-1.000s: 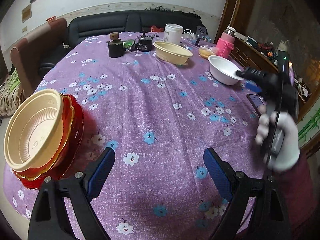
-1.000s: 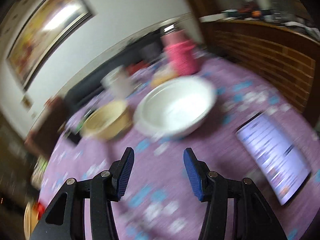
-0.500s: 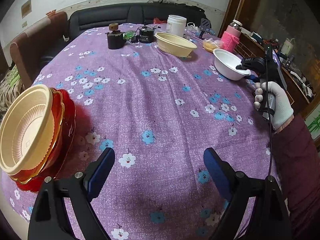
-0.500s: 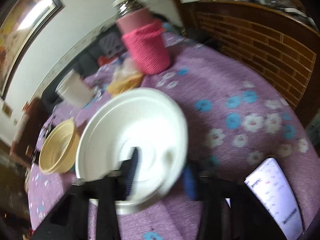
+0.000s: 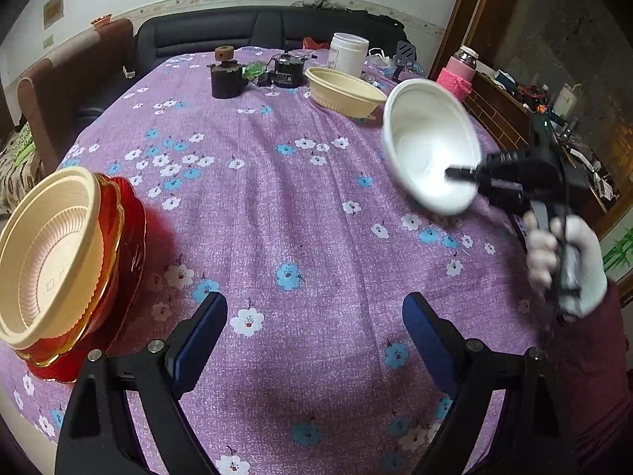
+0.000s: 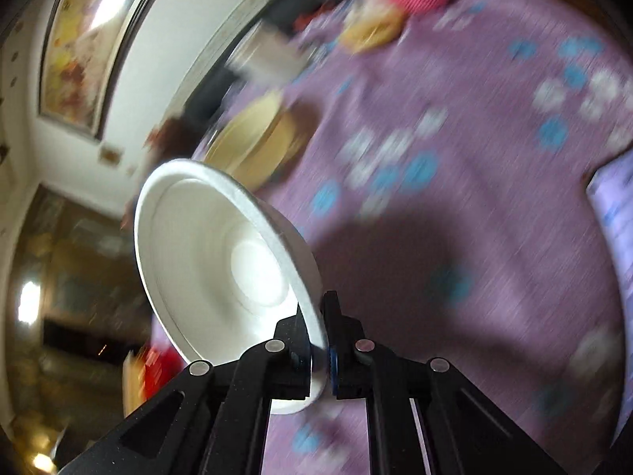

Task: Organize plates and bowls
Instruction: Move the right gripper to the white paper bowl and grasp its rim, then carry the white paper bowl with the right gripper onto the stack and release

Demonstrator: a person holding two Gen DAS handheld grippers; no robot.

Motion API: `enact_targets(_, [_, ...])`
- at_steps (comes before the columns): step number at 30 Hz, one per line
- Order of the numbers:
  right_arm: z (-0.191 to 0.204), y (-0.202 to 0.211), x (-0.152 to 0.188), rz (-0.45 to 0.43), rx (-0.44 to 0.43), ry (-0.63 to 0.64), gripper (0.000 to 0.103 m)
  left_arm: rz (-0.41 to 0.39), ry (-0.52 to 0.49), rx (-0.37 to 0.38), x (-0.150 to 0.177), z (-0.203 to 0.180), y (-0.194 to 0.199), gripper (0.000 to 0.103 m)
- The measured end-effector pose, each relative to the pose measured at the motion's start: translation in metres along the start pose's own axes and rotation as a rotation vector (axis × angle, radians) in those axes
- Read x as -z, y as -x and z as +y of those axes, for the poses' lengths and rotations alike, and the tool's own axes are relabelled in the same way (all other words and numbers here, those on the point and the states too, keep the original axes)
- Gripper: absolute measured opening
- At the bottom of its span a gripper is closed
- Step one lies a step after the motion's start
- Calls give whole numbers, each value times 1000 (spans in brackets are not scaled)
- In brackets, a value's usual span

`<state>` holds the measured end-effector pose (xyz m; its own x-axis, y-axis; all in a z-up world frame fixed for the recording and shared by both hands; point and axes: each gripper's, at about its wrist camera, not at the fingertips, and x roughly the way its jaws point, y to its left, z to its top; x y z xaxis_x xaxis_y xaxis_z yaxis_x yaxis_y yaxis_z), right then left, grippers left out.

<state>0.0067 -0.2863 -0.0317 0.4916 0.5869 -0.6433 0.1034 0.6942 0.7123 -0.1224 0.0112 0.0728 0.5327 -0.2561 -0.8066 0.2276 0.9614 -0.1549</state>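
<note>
White bowl point(image 5: 429, 150) aloft at 2 o'clock over the purple desk point(image 5: 277, 206), tipped on edge, rim pinched by right gripper point(image 6: 322, 350), one finger inside, one outside. Left gripper point(image 5: 314, 330) spread wide and holding nothing, low at 6 o'clock. Cream bowl point(image 5: 47, 253) nested on red plates point(image 5: 122, 229) at 9 o'clock. Second cream bowl point(image 5: 344, 89) resting at 12 o'clock, near a white jar point(image 5: 349, 55). Right-wrist view blurred.
</note>
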Motion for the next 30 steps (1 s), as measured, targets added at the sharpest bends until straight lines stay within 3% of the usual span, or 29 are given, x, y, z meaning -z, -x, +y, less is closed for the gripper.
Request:
enact_targets(5, [27, -16, 43, 144, -5, 106, 9, 5, 6, 8, -4, -3, -6, 90])
enact_targets(10, [48, -19, 65, 16, 98, 266, 12, 39, 12, 21, -5, -9, -19, 90])
enact_targets(13, [45, -24, 68, -68, 96, 285, 17, 41, -3, 1, -7, -13, -23, 90])
enact_targets(18, [30, -23, 66, -89, 120, 266, 17, 14, 1, -13, -24, -18, -34, 90])
enact_targets(25, [33, -15, 67, -134, 166, 315, 17, -3, 52, 49, -54, -26, -59, 90])
enact_targets(30, [35, -16, 68, -137, 168, 319, 17, 22, 45, 8, -61, -28, -86, 89])
